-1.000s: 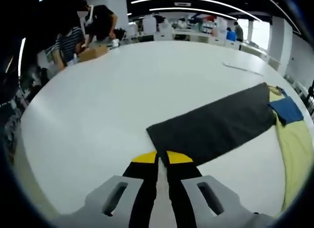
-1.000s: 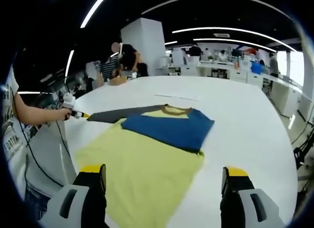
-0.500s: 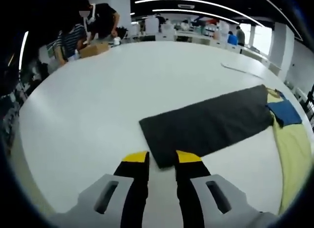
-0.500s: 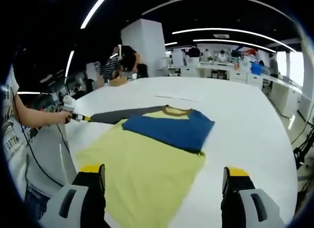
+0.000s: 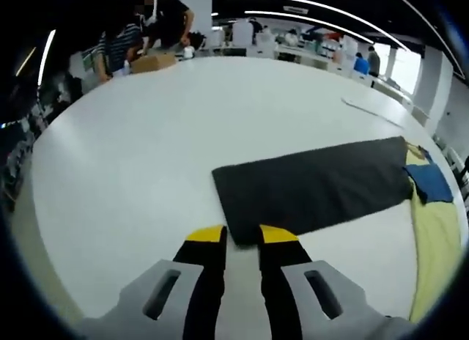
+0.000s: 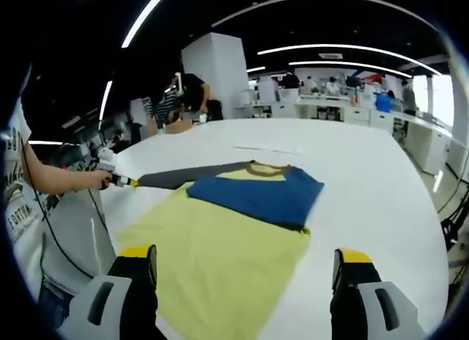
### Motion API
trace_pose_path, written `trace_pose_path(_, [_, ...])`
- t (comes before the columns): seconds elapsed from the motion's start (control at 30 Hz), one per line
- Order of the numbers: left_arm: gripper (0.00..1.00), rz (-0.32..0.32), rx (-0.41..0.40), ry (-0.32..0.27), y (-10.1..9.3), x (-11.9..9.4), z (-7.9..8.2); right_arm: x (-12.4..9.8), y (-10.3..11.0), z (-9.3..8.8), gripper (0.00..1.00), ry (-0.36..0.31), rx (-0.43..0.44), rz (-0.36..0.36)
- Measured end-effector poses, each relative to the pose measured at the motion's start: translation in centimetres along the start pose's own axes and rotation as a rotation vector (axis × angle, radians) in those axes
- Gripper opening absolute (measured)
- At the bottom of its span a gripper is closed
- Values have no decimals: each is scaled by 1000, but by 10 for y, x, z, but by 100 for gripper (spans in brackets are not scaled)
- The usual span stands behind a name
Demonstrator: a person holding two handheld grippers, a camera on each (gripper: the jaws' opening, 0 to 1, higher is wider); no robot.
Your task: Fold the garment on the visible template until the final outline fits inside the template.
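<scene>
Garment [image 6: 220,237] is lying flat on the white tabletop [image 5: 146,135]: yellow body, the blue sleeve [image 6: 256,193] folded across the chest, and the dark grey sleeve [image 5: 315,190] stretched straight out to the side. Your left tool [image 5: 242,236] has its jaws parted a little right at the cuff end of that grey sleeve, with the corner sitting between the tips, not pinched as far as I can tell. Your right tool [image 6: 245,263] is wide open, hovering over the hem end of the yellow body, gripping nothing.

What I'd watch: if you close the left tool on just that corner, you'll probably lift one edge only and the sleeve will twist or flop when you carry it over, so the fold lands crooked. Dragging it could also tug the shoulder and pull the blue sleeve out of its fold. And I can't make out any template outline from here, so judging the fit is a guess right now.
</scene>
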State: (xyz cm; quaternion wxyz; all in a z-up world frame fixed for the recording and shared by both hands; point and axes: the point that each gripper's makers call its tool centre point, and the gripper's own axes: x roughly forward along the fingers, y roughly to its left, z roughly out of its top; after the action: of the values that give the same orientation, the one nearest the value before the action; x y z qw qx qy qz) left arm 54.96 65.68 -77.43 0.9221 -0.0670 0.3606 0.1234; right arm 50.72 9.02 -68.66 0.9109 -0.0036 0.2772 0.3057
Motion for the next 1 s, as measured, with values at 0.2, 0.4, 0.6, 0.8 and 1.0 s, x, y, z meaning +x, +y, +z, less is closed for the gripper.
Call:
trace_pose_path(0.2, [8, -1, -20, 10, -2, 1, 0, 1, 0, -3, 99, 6, -1, -4])
trace_pose_path(0.4, [1, 0, -14, 22, -3, 0, 2, 0, 0, -3, 99, 4, 0, -3])
trace_pose_path(0.6, [0, -6, -28, 14, -4, -2, 4, 1, 2, -3, 99, 6, -9, 5])
trace_pose_path(0.8, [0, -15, -21, 2, -5, -6, 10, 0, 5, -2, 99, 3, -18, 14])
trace_pose_path(1.0, [0, -29, -39, -17, -7, -10, 17, -1, 8, -2, 99, 4, -26, 23])
